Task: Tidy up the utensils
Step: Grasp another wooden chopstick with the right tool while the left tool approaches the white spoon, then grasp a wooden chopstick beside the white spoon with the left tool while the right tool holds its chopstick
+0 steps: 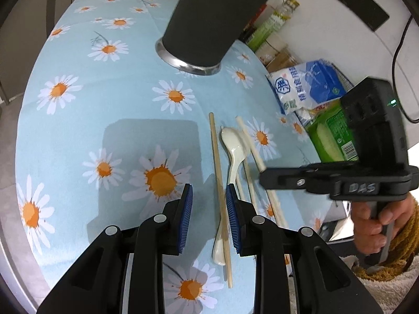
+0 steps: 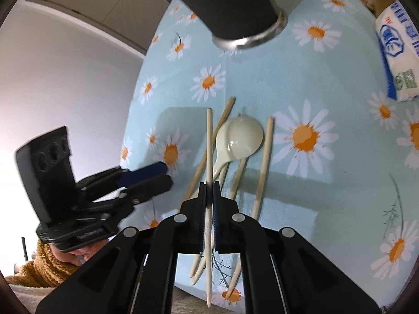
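Several wooden chopsticks and a white ceramic spoon (image 1: 233, 144) (image 2: 239, 138) lie together on the daisy tablecloth (image 1: 110, 120). A black cylindrical holder (image 1: 204, 26) (image 2: 235, 5) with a metal base stands behind them. My right gripper (image 2: 209, 183) (image 1: 264, 178) is shut on a pale chopstick (image 2: 208, 136) that runs lengthwise between its blue pads. My left gripper (image 1: 209, 191) (image 2: 167, 175) is partly open just left of the pile. A brown chopstick (image 1: 217, 157) lies on the cloth between its pads, close to the right pad, with neither pad gripping it.
A blue-and-white bag (image 1: 306, 86) (image 2: 398, 60), a green package (image 1: 332, 136) and bottles (image 1: 277, 15) crowd the table's right edge. A person's hand (image 1: 371, 225) in a brown sleeve grips the right gripper's handle. The table's near edge runs just below the chopstick ends.
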The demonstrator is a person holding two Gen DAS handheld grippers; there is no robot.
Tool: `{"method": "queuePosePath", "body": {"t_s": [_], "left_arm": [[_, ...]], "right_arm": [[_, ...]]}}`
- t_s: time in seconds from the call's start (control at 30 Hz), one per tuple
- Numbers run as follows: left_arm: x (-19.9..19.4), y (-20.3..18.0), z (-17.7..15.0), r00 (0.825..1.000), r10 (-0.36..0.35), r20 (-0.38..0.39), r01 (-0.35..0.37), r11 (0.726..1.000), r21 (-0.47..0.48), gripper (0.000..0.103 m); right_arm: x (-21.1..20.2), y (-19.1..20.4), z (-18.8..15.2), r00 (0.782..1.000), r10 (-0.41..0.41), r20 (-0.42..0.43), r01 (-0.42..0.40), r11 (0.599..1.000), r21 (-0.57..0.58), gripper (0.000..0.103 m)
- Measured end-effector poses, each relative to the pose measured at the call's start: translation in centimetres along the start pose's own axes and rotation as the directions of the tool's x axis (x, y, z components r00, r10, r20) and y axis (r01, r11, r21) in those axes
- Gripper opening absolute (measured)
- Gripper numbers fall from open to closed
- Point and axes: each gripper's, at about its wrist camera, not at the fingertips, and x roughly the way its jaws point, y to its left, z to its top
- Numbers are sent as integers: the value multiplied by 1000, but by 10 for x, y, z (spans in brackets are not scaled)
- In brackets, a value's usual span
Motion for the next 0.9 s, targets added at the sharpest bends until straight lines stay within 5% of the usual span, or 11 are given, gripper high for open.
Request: {"method": "queuePosePath", "body": {"t_s": [0.4,0.73,0.9], "left_arm": [[34,-27,25,978,141,-151,-131,989,74,25],[55,-40,36,932,267,-243,-250,963,99,22],[66,-44,43,910,325,-258,-310,946,98,5]], "right_arm": [[-48,-27,3,995,50,84,-52,998,25,6],[-66,-50,2,993,91,76,-92,996,12,6],[-67,-53,6,992,109,64,-108,994,-7,6]]}}
